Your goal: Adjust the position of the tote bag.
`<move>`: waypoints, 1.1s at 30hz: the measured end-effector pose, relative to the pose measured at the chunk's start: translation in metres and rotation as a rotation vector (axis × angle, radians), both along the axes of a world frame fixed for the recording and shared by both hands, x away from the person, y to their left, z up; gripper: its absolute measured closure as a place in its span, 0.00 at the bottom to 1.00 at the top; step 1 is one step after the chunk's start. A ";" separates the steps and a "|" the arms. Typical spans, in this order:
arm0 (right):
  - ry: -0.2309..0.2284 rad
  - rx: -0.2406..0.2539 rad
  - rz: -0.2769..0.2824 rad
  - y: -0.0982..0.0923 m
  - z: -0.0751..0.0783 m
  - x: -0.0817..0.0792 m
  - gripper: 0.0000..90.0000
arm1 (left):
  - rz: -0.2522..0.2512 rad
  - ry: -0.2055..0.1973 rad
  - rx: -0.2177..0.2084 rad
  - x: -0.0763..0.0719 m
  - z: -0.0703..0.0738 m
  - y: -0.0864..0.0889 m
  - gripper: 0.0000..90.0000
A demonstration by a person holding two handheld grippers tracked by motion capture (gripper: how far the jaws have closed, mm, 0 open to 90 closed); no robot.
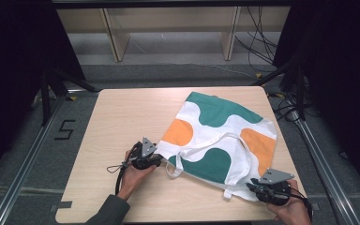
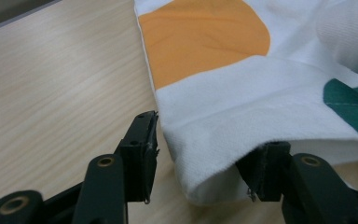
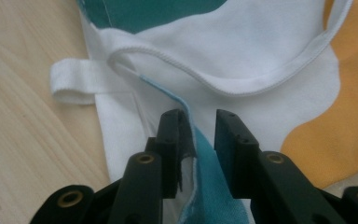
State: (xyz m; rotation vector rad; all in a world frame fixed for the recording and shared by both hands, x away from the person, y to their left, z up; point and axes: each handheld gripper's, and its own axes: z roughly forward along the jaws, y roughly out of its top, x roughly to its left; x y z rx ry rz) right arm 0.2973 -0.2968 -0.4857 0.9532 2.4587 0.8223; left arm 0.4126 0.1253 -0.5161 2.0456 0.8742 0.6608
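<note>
- We see the tote bag (image 1: 220,140), white with green and orange patches, lying flat on the right half of the tabletop (image 1: 122,117); its straps face the near edge
- Our left hand-held gripper (image 2: 198,158) straddles the bag's near-left corner; its jaws stand apart, not pressing
- Our right hand-held gripper (image 3: 200,149) sits at the near-right corner; a raised fold stands between its parted jaws

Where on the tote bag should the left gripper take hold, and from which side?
At the tote bag's near white corner, coming level from its open table side: that folded corner already lies between the left gripper's open jaws, bulging slightly off the table.
</note>
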 end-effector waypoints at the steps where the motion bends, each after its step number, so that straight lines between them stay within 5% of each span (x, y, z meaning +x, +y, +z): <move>1: 0.004 -0.012 0.002 0.002 -0.001 0.000 0.77 | 0.000 0.000 0.000 0.000 0.000 0.000 0.57; 6: 0.029 -0.078 0.001 0.007 -0.008 0.000 0.71 | 0.003 -0.032 0.043 0.002 0.005 0.001 0.77; 11: 0.026 -0.078 0.025 0.009 -0.009 -0.001 0.79 | -0.044 -0.051 0.062 -0.005 0.012 0.004 0.87; 12: 0.019 -0.100 0.059 0.010 -0.009 -0.002 0.90 | -0.068 -0.050 0.094 -0.012 0.015 0.007 0.87; 16: -0.019 -0.127 0.064 0.009 -0.006 0.000 0.95 | -0.108 -0.040 0.127 -0.032 0.019 0.017 0.88; 21: -0.056 -0.119 0.064 0.006 -0.003 0.004 0.95 | -0.132 -0.024 0.130 -0.055 0.025 0.024 0.87; 23: -0.044 -0.127 0.040 0.006 -0.007 0.009 0.84 | -0.135 -0.007 0.128 -0.069 0.026 0.028 0.86; 27: -0.047 -0.149 0.050 0.005 -0.011 0.010 0.82 | -0.132 0.000 0.132 -0.077 0.027 0.030 0.86; 33: -0.079 -0.166 0.050 0.003 -0.009 0.011 0.95 | -0.141 -0.001 0.147 -0.086 0.028 0.028 0.85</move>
